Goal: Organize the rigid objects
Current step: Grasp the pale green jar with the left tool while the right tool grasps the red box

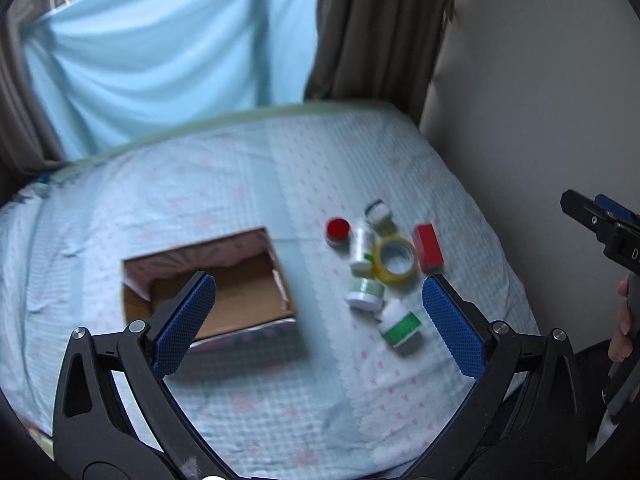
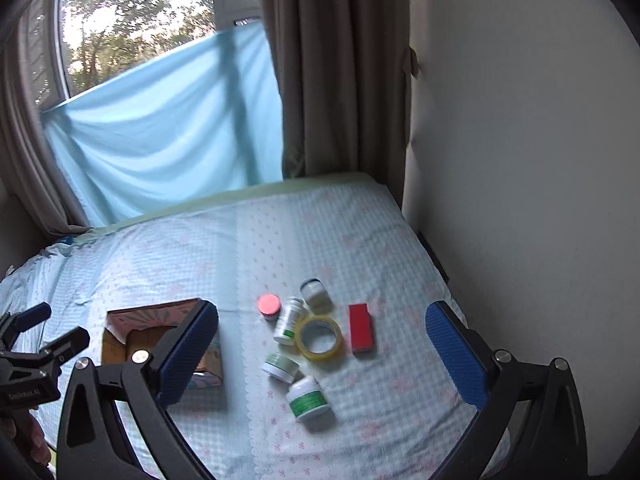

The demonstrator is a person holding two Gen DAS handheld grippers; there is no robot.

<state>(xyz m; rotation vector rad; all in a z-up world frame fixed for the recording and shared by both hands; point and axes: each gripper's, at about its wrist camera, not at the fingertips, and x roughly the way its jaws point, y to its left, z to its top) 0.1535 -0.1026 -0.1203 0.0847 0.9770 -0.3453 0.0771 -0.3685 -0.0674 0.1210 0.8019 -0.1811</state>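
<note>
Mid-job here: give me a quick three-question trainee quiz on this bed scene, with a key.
1. True or false: the open cardboard box already holds items.
2. Which item touches the yellow tape roll? A: the red rectangular block; B: the clear white-capped bottle; C: the red-lidded round jar.
3. Are the left tongs and right tongs open or shut?

Key: 1 false, its visible floor is bare; 2 B; 3 both open, holding nothing.
</note>
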